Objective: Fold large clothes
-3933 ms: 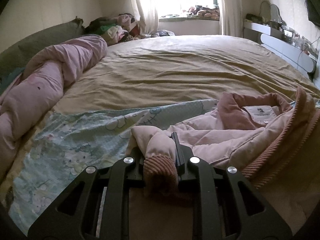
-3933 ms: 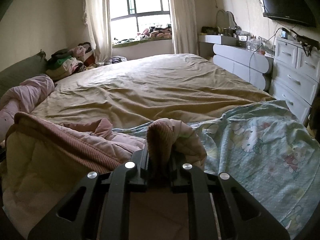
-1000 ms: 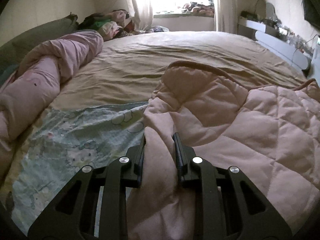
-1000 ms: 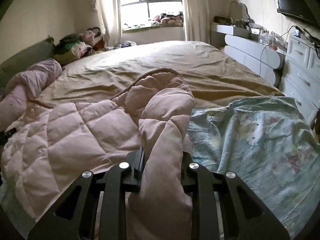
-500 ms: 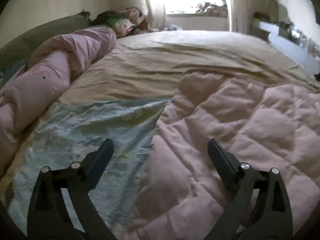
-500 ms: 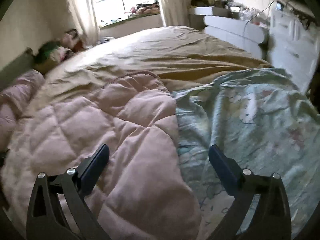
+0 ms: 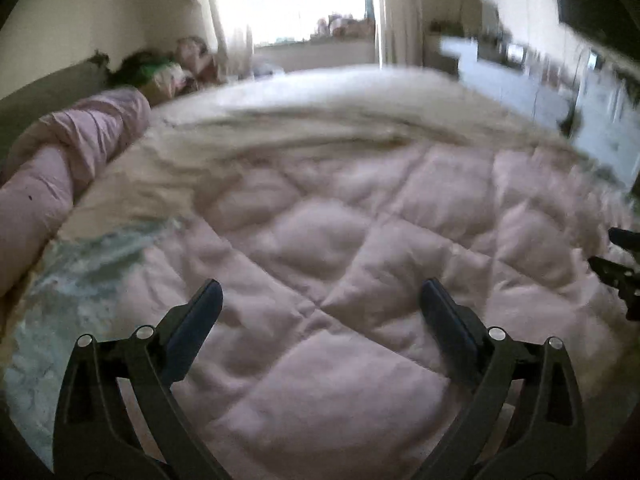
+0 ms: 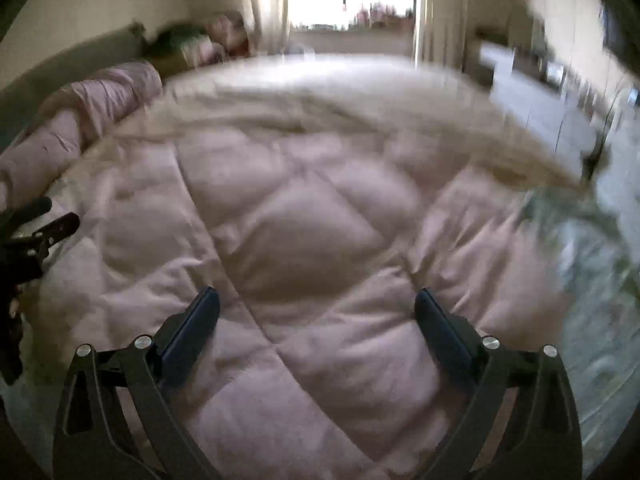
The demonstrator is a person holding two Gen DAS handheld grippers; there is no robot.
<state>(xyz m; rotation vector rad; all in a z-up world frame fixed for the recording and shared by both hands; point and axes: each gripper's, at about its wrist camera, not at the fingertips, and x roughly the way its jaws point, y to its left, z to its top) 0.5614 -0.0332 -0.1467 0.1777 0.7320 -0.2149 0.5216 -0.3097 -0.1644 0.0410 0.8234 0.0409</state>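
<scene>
Across bed (image 7: 320,120), with left hand-held gripper (image 7: 318,300) still spreading and right hand-held gripper (image 8: 316,308) wide, both empty, regrip pink quilted garment (image 7: 360,260) at matching edges.

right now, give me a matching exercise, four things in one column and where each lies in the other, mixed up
Things:
1. quilted coat
2. rolled pink duvet
3. cartoon sheet
4. clothes pile

Places:
A. at the far left by the window
B. along the left edge of the bed
C. spread flat in front of both open grippers
D. under the coat, showing at its sides

Pairs: 1-C, 2-B, 3-D, 4-A
</scene>
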